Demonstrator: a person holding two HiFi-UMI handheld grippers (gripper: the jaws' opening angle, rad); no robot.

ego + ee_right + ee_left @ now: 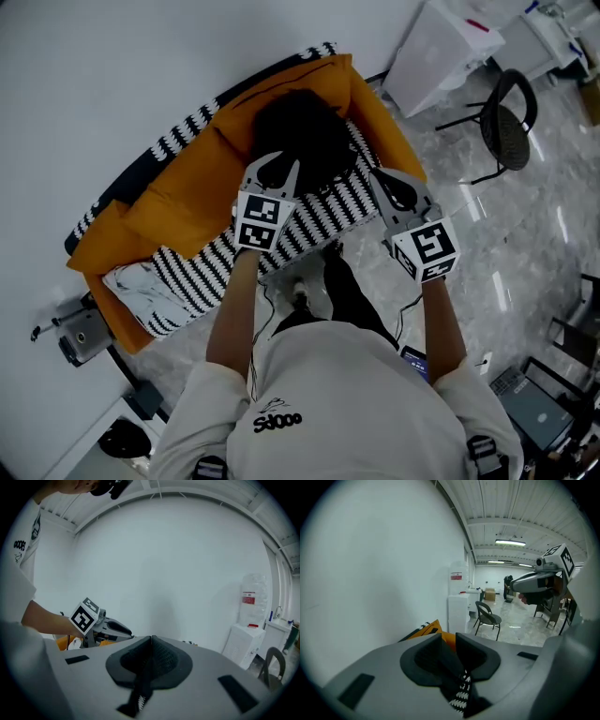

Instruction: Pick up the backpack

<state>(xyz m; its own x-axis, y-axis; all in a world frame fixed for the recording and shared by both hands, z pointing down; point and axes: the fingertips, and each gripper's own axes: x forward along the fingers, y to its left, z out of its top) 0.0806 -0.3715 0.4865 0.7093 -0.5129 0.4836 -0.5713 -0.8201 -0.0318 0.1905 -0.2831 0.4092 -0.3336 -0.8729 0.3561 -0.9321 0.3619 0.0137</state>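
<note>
A black backpack (300, 131) lies on an orange sofa (187, 187), at the back of the seat and partly on a black-and-white striped blanket (319, 211). My left gripper (277, 164) hovers at the backpack's near left edge, its jaws a narrow gap apart with nothing between them. My right gripper (389, 180) hangs over the blanket just right of the backpack, jaws shut and empty. In the left gripper view the jaws (448, 637) frame a strip of orange sofa and blanket. The tips of the right gripper (151, 639) touch in the right gripper view.
A white wall runs behind the sofa. A white water dispenser (441, 47) and a black chair (506, 117) stand to the right on the marble floor. A laptop (539, 412) sits at the lower right, and dark gear (84, 333) lies by the sofa's left end.
</note>
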